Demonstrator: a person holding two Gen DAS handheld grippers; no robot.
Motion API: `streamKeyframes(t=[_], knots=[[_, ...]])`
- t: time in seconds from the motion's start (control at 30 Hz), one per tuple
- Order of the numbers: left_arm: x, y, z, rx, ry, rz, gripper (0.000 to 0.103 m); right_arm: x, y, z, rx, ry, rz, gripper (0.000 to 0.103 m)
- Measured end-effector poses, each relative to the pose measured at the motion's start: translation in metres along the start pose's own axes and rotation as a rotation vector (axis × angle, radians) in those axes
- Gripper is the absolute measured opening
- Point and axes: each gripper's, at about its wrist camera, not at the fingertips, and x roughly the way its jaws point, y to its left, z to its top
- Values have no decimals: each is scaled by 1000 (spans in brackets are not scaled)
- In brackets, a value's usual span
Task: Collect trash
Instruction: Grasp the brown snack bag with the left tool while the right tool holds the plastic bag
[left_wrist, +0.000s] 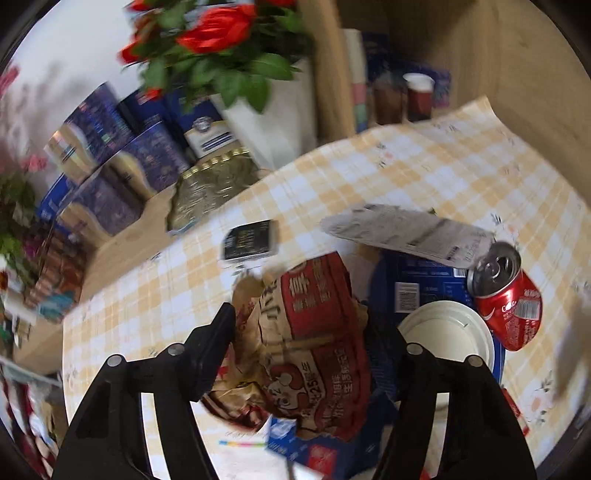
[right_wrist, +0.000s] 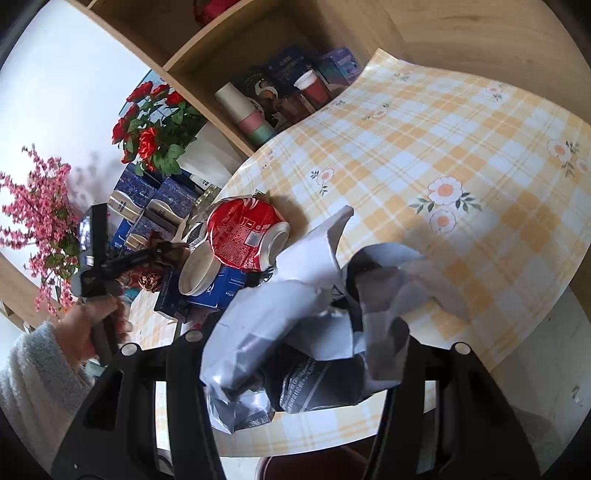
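Closing in on a crumpled red-and-tan printed paper food bag (left_wrist: 314, 343), the left gripper (left_wrist: 306, 332) has it sitting right between the jaws, at the near end of a trash pile on the table covered in yellow-and-white checked cloth (left_wrist: 406, 173). Left jaws roughly half open; left finger looks against the bag's edge, right finger partly hidden behind it, so cannot tell if the pads press firmly yet. Bag's long axis runs about along the gripper's pointing line, away from the camera, so the jaws straddle its short width — good for a squeeze.

Rest of pile lies beyond and to the right of the left jaws: flattened blue cardboard box (left_wrist: 424, 284) under the bag, white round lid or shallow bowl (left_wrist: 447, 332) just beside the right finger, dented red soda can (left_wrist: 509, 306) on its side farther right, long white printed paper strip (left_wrist: 406, 232) draped across the far side. Small black card-like packet (left_wrist: 251, 242) sits apart, farther up the table.

Right gripper (right_wrist: 306, 350) is clamped at about half opening on a crumpled grey-and-white plastic mailer bag (right_wrist: 314, 325), held over the near table edge. From the right wrist view the pile is up and left of those jaws, with the person's left hand (right_wrist: 92, 328) on the other tool there.

Judgement: left hand is nearer the pile and takes the food bag; right is already loaded. Risk: the bag crushes and slips, or drags the blue box with it.
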Motion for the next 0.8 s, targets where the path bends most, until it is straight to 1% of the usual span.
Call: streamKeyframes(t=[0.07, 0.13, 0.2, 0.3, 0.37, 0.4, 0.47, 0.53, 0.67, 0.8], knots=[[-17, 17, 1, -47, -26, -12, 63, -2, 4, -2, -11, 0, 2, 54], [-41, 42, -1, -104, -62, -16, 60, -5, 9, -4, -19, 1, 6, 54], [-65, 60, -4, -148, -97, -32, 60, -9, 16, -8, -39, -2, 9, 54], [-100, 79, -19, -190, -153, -61, 60, -15, 29, -17, -73, -2, 18, 54], [-119, 86, -32, -216, -177, -92, 60, -20, 37, -25, -90, 5, 27, 54], [-132, 89, -43, -238, -194, -122, 59, -22, 40, -28, -99, 8, 29, 54], [-149, 88, -60, -262, -211, -163, 59, -28, 49, -38, -130, 7, 35, 54], [-169, 83, -85, -279, -227, -214, 59, -35, 55, -47, -163, 9, 37, 54], [-200, 62, -139, -286, -245, -305, 59, -47, 64, -64, -197, 19, 41, 54], [-219, 40, -193, -303, -240, -393, 59, -62, 69, -82, -244, 24, 35, 54]])
